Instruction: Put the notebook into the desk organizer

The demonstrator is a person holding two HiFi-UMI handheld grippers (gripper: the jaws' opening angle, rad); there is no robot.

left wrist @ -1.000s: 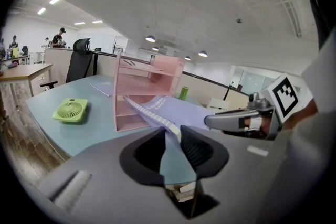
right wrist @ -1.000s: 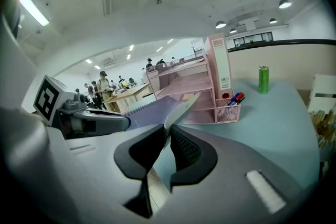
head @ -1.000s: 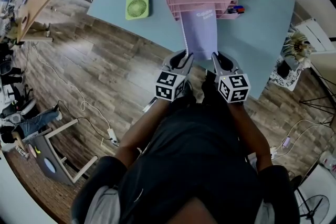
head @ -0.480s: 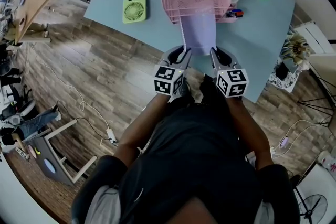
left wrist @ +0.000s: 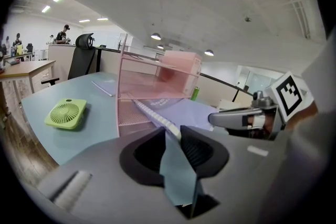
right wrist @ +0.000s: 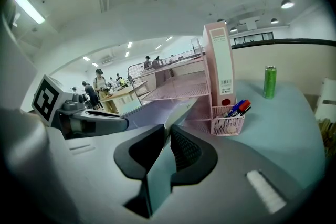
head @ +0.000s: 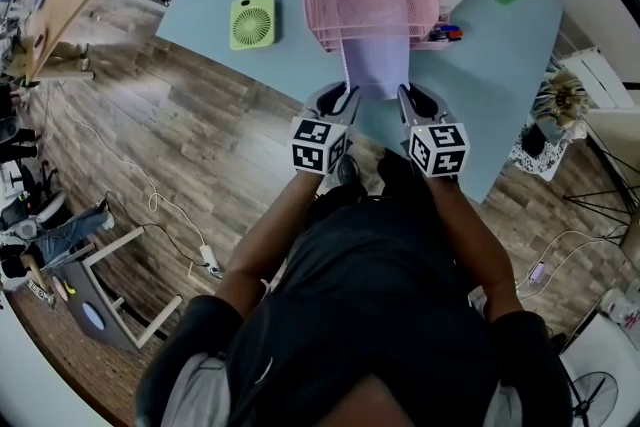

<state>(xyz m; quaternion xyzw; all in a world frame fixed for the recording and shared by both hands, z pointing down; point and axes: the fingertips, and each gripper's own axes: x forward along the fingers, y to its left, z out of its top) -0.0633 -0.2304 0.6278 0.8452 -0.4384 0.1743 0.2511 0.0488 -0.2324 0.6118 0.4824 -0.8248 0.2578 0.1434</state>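
Both tight on notebook: L gripper, R gripper; far end hidden in organizer

Lit brightly and evenly from ceiling lamps and a strip light. Only a faint shadow under the fan. Bent hard by fisheye toward the edges, black at corners. Blurred close up, sharper farther off.

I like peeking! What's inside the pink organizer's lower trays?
The purple notebook sits partly inside the pink organizer. Its far end is hidden under the upper trays.
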